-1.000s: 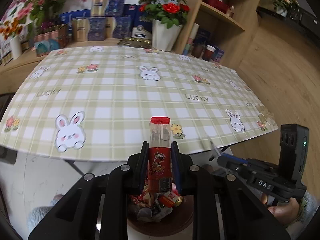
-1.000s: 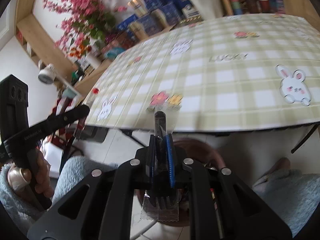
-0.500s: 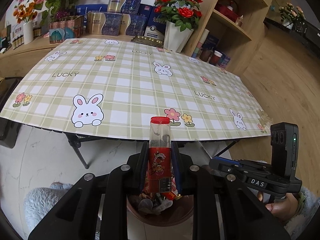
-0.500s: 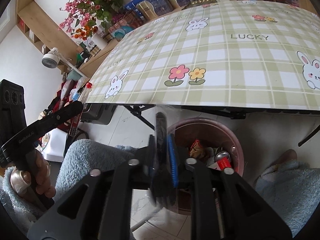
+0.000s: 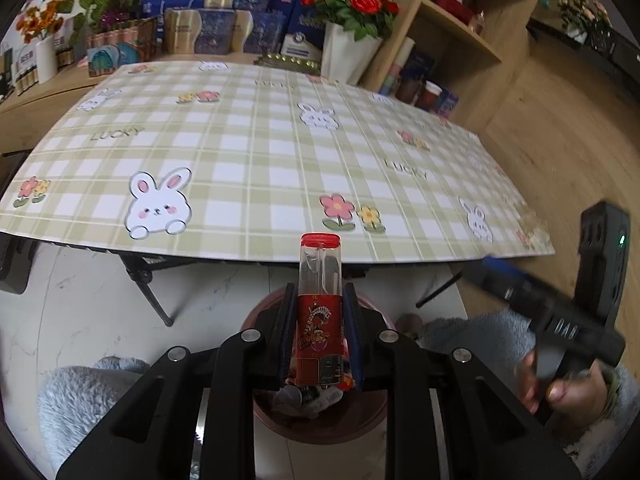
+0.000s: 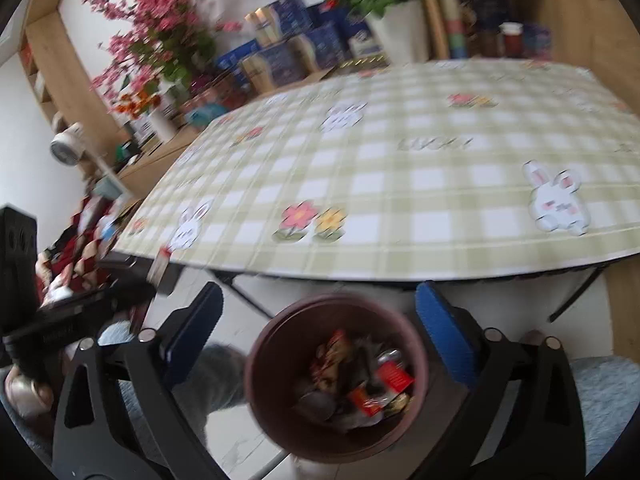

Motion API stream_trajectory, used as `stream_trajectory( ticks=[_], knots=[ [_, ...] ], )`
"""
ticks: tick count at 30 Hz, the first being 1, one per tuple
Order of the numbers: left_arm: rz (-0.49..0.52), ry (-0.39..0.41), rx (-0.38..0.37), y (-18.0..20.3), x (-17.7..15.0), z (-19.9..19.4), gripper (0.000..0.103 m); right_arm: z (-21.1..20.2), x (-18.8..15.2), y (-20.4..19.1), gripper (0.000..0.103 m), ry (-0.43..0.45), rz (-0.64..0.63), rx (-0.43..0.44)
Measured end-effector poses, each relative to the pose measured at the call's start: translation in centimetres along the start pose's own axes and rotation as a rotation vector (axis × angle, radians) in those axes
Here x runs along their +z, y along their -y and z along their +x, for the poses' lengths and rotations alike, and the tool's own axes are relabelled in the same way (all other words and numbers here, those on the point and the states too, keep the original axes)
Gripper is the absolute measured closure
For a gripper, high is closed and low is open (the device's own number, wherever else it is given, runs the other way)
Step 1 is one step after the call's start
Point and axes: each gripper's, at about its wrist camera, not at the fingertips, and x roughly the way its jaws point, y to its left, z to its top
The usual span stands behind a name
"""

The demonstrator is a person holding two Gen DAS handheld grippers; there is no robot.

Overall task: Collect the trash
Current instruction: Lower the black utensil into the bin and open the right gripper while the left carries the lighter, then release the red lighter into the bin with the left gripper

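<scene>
My left gripper is shut on a clear plastic tube with a red cap and a red label. It holds the tube upright over the brown bin on the floor. My right gripper hangs above the same bin. Its jaws are opening wide with nothing between the blue pads. Wrappers and other trash lie inside the bin. In the right wrist view the left gripper appears blurred at the left edge. A hand holds the right gripper at the right of the left wrist view.
The table with a green checked bunny cloth overhangs the bin, with its folding legs behind. Fuzzy blue-grey fabric worn by the person flanks the bin. Boxes, flower pots and a wooden shelf stand beyond the table.
The right gripper's jaws have swung from nearly shut to wide open, and the clear wrapper they held is no longer between them. The left gripper, still holding the tube, has sunk slightly toward the bin.
</scene>
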Motion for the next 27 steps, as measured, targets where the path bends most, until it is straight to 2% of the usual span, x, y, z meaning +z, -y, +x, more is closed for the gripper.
stream_trajectory(
  ticks=[6,13,18,19,20,22,24,26,27],
  knots=[
    [0.060,-0.072,-0.008,1.6,-0.8,1.8,0.081,-0.7,0.2,2.1,0.006,0.053,0.039,-0.078],
    [0.106,-0.159,-0.001,2.6,-1.7,4.5,0.081,-0.5,-0.2,3.3,0.006,0.046,0.079,-0.080],
    [0.110,-0.182,-0.004,2.9,-1.7,5.8,0.081,-0.6,-0.4,3.8,0.006,0.048,0.094,-0.080],
    [0.109,-0.176,-0.007,2.9,-1.5,5.8,0.074,-0.6,-0.4,3.9,0.006,0.048,0.098,-0.081],
    [0.107,-0.169,-0.006,3.0,-1.4,5.8,0.058,-0.6,-0.4,4.0,0.006,0.046,0.102,-0.082],
    [0.098,-0.128,0.018,3.0,-1.0,5.3,0.036,-0.6,-0.4,4.2,0.006,0.045,0.107,-0.083],
    [0.085,-0.100,0.014,3.0,-0.7,4.8,0.033,-0.7,-0.4,4.3,0.006,0.047,0.110,-0.086],
    [0.060,-0.089,0.032,2.7,-0.3,4.5,0.020,-0.7,-0.3,4.4,0.006,0.045,0.111,-0.089],
    [0.053,-0.080,0.046,2.6,-0.2,4.3,0.019,-0.8,-0.3,4.3,0.006,0.044,0.109,-0.092]
  ],
)
